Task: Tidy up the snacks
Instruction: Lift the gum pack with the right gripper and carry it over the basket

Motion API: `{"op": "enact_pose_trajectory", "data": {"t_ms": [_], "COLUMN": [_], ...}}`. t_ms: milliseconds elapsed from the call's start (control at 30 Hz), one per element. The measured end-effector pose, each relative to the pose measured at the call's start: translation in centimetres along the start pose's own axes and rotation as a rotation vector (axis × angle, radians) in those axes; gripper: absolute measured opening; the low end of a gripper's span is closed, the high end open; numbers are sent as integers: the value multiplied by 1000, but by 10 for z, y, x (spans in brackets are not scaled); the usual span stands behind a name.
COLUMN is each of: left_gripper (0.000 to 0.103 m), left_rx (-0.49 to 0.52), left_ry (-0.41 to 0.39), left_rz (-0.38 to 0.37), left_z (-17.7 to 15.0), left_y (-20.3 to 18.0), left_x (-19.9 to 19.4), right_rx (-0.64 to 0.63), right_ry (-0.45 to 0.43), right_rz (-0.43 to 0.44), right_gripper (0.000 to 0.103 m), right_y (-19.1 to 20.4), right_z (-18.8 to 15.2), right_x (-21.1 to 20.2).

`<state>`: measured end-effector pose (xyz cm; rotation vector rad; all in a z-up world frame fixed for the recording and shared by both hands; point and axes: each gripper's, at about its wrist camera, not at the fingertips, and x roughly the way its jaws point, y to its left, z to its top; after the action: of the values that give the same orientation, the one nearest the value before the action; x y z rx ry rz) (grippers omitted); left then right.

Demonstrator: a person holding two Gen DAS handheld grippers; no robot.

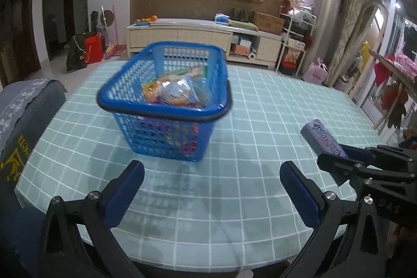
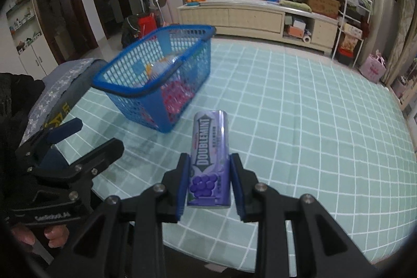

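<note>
Between the right gripper's (image 2: 209, 180) pads sits a purple gum box (image 2: 209, 158), pinched by its flat sides; it looks light, hard, smooth. Left gripper (image 1: 212, 189) is spread wide.

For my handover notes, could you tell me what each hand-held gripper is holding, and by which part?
The right hand-held gripper clamps the purple Doublemint pack by its long sides near the grape-printed end. The left hand-held gripper holds nothing.

Blue basket (image 1: 166, 106) of snacks (image 1: 174, 91) stands on the checked tablecloth (image 1: 260, 121), beyond the open left hand-held gripper (image 1: 212, 179).
</note>
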<state>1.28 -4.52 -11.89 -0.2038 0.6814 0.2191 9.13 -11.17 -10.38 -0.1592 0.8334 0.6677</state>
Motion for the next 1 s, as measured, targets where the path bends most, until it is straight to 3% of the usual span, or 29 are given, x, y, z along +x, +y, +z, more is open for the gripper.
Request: {"op": "enact_pose_trajectory", "data": {"t_ms": [433,667,800,1000], "left_gripper": [103,103,103,103], "left_rx": [25,102,112,102], "left_ry": [-98,-76,-57,-25], "left_rz": [32,71,86,69], "left_z": [51,95,116,136], "left_y": [39,73,93,110], "left_x": [-18,-5,7,32], "right_rx": [-80,-139,-158,-152], "right_ry": [-80,-90,-73,26], "right_rz": [21,32,32,0], "right_gripper": [35,35,35,35], "right_y": [30,58,72,83], "right_z": [59,99,119,140], "right_x": [-11,4,20,67]}}
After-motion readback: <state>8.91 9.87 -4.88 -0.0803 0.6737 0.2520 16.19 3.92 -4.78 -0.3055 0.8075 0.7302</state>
